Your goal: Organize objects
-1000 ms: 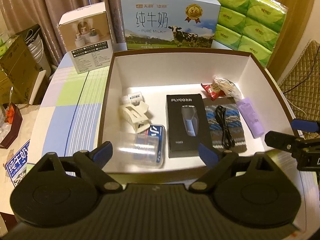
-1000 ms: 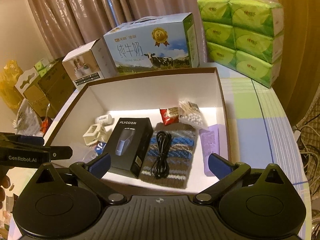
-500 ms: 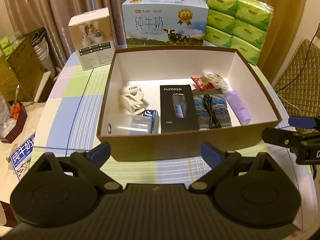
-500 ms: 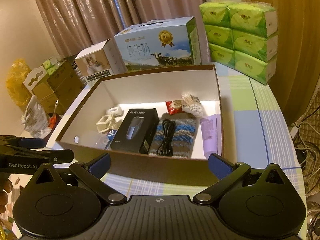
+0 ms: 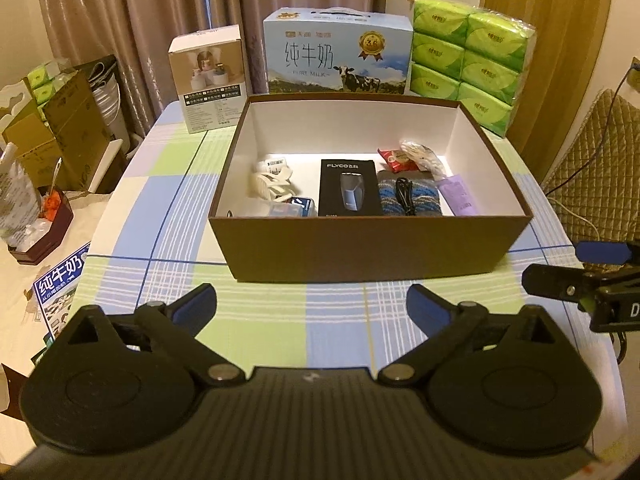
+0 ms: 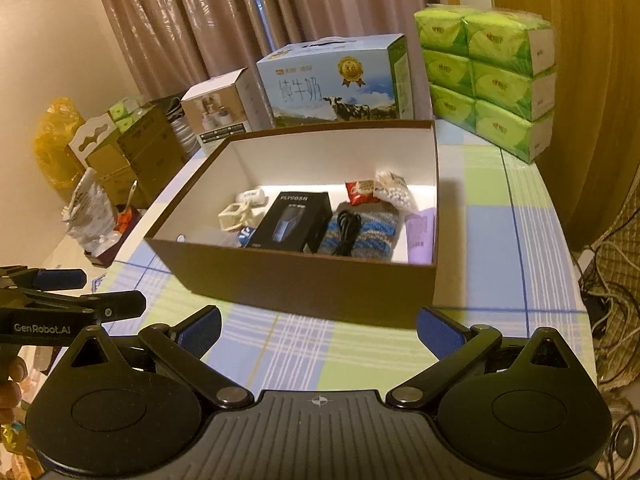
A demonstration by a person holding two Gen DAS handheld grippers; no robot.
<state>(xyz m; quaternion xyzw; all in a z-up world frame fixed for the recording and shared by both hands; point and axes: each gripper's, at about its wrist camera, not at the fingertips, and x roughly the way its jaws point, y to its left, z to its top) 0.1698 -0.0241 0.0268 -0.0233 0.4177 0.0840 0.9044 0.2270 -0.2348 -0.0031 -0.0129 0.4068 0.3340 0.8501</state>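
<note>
Open box (image 5: 368,248) on table (image 5: 160,216). Inside, left to right: plastic holder (image 5: 272,186), shaver box (image 5: 347,188), knit pouch (image 5: 408,200) with cable (image 5: 405,194) on it, tube (image 5: 458,198). Behind the box: milk carton (image 5: 336,60), tissue packs (image 5: 468,60) to its right.

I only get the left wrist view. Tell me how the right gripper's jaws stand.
Observer: The right gripper has its jaws wide open with nothing between them. It is over the checked tablecloth, on the near side of the brown cardboard box.
Operator: Report what sits left of the table, past my frame.
Observer: A yellow plastic bag stands behind the stacked cardboard cartons.
Operator: Now check the floor on the right.
Observer: Dark cables lie tangled there, beside the table's edge.
</note>
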